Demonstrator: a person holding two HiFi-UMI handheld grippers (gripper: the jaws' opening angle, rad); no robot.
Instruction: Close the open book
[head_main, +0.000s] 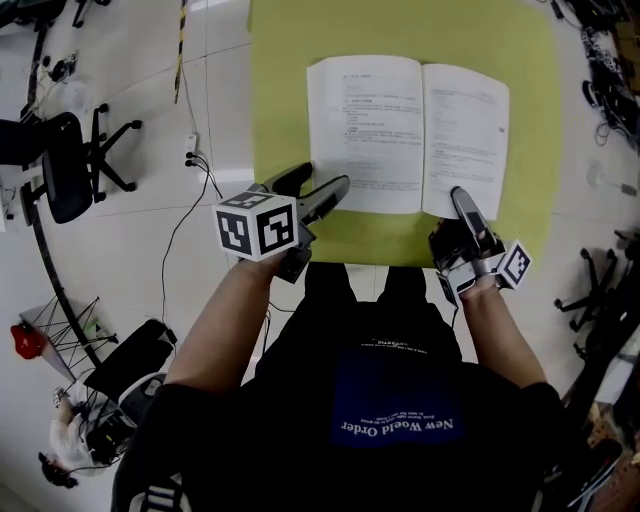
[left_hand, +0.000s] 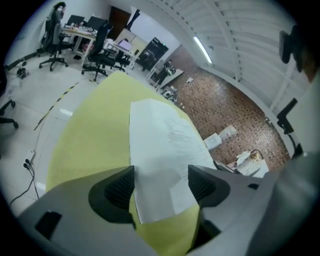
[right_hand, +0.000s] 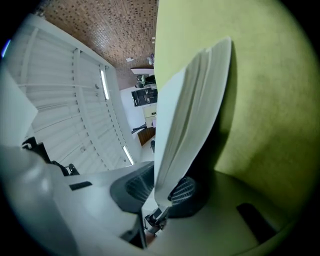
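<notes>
We find the book lying open and face up on the yellow-green bench, its spine running away from us and both halves spread to either side; so the closing itself is not yet done. The right claw is narrow and clamped on the near edge of the right-hand pages, a thin sheaf of leaves pinched between its ribbed pads; from the head view that half looks flat or barely lifted, and we cannot tell how many leaves are caught. The left claw stands wide, holding nothing; the near corner of the left-hand page shows in the gap between its pads, but neither pad presses on it. By our reckoning the grip is made and the real work is left: swinging the right half up and over onto the left, then laying it flat; the left claw seems placed to steady the other half, though that is only our judgement.
</notes>
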